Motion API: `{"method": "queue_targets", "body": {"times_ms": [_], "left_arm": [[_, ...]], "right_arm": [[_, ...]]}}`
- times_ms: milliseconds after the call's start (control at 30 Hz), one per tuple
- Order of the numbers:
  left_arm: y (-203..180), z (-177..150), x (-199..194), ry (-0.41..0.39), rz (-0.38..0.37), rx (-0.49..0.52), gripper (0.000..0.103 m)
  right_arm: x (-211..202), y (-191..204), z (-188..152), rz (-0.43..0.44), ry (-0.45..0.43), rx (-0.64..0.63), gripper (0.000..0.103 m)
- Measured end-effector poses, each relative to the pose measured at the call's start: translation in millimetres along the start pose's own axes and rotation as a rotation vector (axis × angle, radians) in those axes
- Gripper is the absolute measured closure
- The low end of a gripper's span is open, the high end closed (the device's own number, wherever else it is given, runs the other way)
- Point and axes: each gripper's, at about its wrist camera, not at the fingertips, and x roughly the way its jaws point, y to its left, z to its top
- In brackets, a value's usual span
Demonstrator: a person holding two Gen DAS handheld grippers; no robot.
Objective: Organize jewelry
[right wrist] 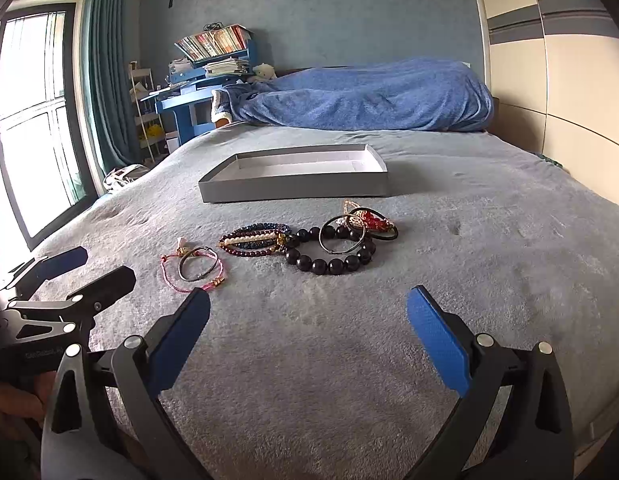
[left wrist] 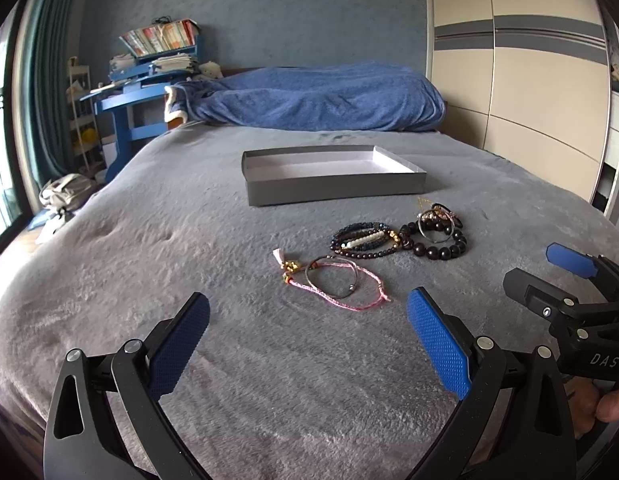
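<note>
Several bracelets lie on a grey bed cover. A pink cord bracelet (left wrist: 349, 288) (right wrist: 191, 266) with a thin dark ring is nearest. A cluster of small-bead bracelets (left wrist: 365, 238) (right wrist: 255, 240) lies beyond it. A large black bead bracelet (left wrist: 437, 242) (right wrist: 329, 258) and small gold pieces (left wrist: 439, 212) (right wrist: 365, 216) lie to the right. A shallow grey box (left wrist: 333, 190) (right wrist: 293, 190), empty, stands behind them. My left gripper (left wrist: 309, 320) is open and empty, short of the pink cord. My right gripper (right wrist: 309, 320) is open and empty, short of the black beads.
A blue blanket (left wrist: 321, 100) (right wrist: 369, 96) is heaped at the head of the bed. A blue desk with books (left wrist: 149, 68) (right wrist: 205, 80) stands left, a wardrobe (left wrist: 521, 80) right. Each gripper shows in the other's view: the right one (left wrist: 569, 292), the left one (right wrist: 57, 292).
</note>
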Motion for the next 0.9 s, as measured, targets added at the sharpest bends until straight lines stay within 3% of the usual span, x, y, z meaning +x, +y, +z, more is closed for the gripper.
{"method": "queue_targets", "body": {"times_ms": [900], "left_arm": [[6.3, -1.1, 6.3, 0.016, 0.001, -0.041, 0.005]], "right_arm": [[1.5, -0.5, 3.4, -0.002, 0.013, 0.001, 0.006]]}}
